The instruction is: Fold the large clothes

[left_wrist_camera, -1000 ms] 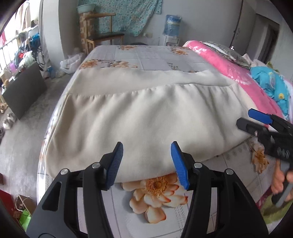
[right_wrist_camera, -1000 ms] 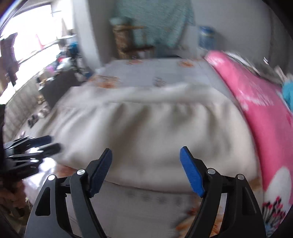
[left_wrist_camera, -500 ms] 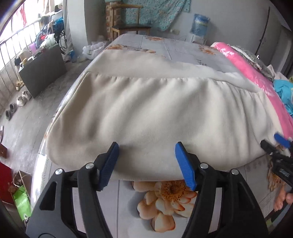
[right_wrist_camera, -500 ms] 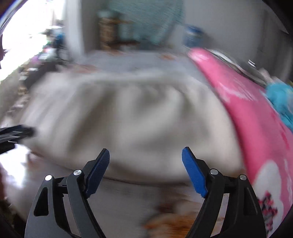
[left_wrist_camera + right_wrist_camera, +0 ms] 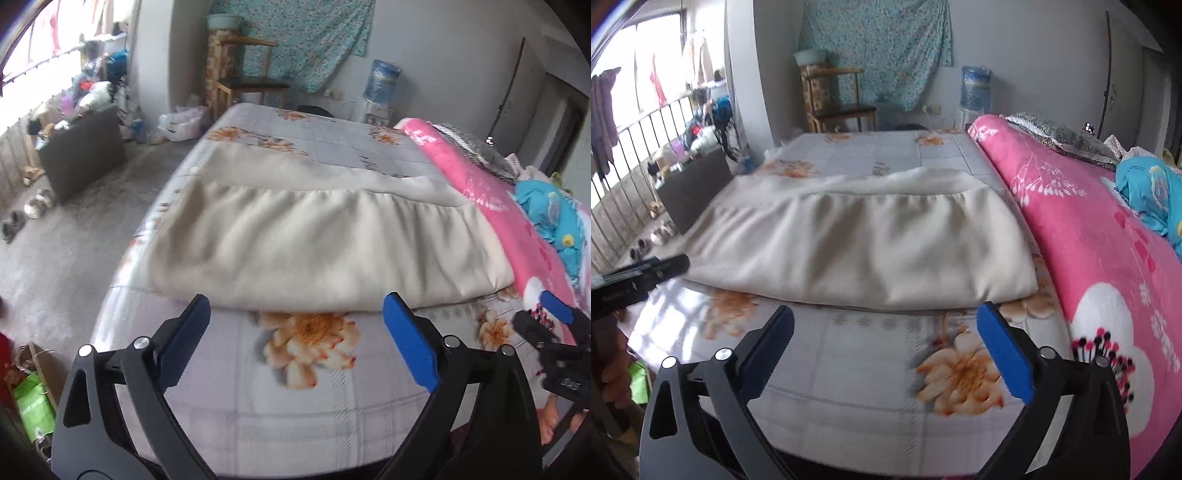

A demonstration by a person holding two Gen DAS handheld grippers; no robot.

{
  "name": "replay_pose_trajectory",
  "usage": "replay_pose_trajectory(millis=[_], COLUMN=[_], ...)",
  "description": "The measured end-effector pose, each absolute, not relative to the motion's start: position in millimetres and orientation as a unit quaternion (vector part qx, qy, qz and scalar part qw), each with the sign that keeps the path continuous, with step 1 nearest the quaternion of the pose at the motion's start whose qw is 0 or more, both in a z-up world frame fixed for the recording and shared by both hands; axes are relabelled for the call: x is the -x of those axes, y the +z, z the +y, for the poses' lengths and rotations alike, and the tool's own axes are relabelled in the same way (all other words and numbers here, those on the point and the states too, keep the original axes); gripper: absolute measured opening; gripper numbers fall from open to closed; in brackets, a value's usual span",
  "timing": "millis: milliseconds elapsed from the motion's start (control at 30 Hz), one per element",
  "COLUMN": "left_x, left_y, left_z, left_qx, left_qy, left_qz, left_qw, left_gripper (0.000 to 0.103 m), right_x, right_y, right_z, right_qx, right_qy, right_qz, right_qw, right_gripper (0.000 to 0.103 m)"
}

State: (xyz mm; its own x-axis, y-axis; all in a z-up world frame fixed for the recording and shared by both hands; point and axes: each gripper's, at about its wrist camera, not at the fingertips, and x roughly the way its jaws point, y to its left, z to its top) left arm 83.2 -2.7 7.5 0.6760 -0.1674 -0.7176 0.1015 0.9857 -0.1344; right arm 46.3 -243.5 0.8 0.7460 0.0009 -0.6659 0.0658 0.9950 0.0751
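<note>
2 grippers are in view, both with nothing between the pads. The left gripper (image 5: pixel 295 332) fills the lower centre of the left wrist view; its jaws are opening and already stand spread wide, with only the floral bedsheet (image 5: pixel 303 398) showing in the gap. The right gripper (image 5: pixel 886 332) occupies the lower centre of the right wrist view in the same condition: jaws opening, spread wide, no cloth between them.

The task item, a large cream garment (image 5: pixel 317 243), lies across the middle of both frames on the bed. It is laid flat and doubled over: 1 upper layer with a gathered seam sits on a wider lower layer that shows along the far edge. Its near edge lies just beyond both sets of fingertips and is not touched. A pink blanket (image 5: pixel 1100 236) runs along the right of the frame, its edge just beside the garment's right side.

Assessment of step: 1 fold appears complete and released; both grippers are clear of the cloth, between folds.

Next move, as judged: a second fold is needed to reduce the width. This calls for each gripper to take 1 end of an edge, pinching all layers together, then carrying it across evenly. Risk noted: catching only the top layer would pull the stack apart, and the bedsheet could be caught with it.
</note>
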Motion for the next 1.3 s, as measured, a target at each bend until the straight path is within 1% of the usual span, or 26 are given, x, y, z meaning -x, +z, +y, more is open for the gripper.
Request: replay_pose_trajectory(millis=[67, 133, 267, 467, 700, 833, 1100, 1300], left_x=[-71.0, -65.0, -57.7, -52.5, -56.9, -62.4, -68.0, -69.1], left_y=[9.7, 9.9, 8.3, 9.1, 3.4, -5.3, -12.2, -14.5], left_z=[-2.2, -1.5, 2.3, -7.8, -4.8, -2.4, -15.5, -24.7], left_qx=[0.041, 0.039, 0.026, -0.008, 0.014, 0.032, 0.004, -0.010], left_qy=[-0.081, -0.085, -0.044, -0.035, -0.017, -0.009, 0.003, 0.000], left_qz=[0.385, 0.383, 0.372, 0.382, 0.394, 0.412, 0.422, 0.429], left_qw=[0.918, 0.919, 0.927, 0.924, 0.919, 0.911, 0.907, 0.903], left_gripper=[0.095, 0.095, 0.095, 0.095, 0.095, 0.095, 0.095, 0.095], right_x=[-40.4, -38.0, -36.7, -41.7, -56.8, -60.7, -68.9, -67.7], right_y=[3.7, 5.1, 6.9, 3.5, -18.1, -20.5, -27.1, -28.4], right_z=[-243.2, -238.0, -221.8, -200.9, -197.6, -197.7, -191.0, -197.8], right_qx=[-0.071, -0.084, -0.066, -0.024, -0.038, -0.036, 0.007, 0.002], right_qy=[-0.020, -0.045, -0.078, -0.099, -0.084, -0.078, -0.072, -0.078], right_qz=[0.348, 0.348, 0.344, 0.354, 0.402, 0.401, 0.407, 0.409], right_qw=[0.935, 0.933, 0.933, 0.930, 0.911, 0.912, 0.911, 0.909], right_gripper=[0.097, 0.097, 0.097, 0.097, 0.097, 0.097, 0.097, 0.097])
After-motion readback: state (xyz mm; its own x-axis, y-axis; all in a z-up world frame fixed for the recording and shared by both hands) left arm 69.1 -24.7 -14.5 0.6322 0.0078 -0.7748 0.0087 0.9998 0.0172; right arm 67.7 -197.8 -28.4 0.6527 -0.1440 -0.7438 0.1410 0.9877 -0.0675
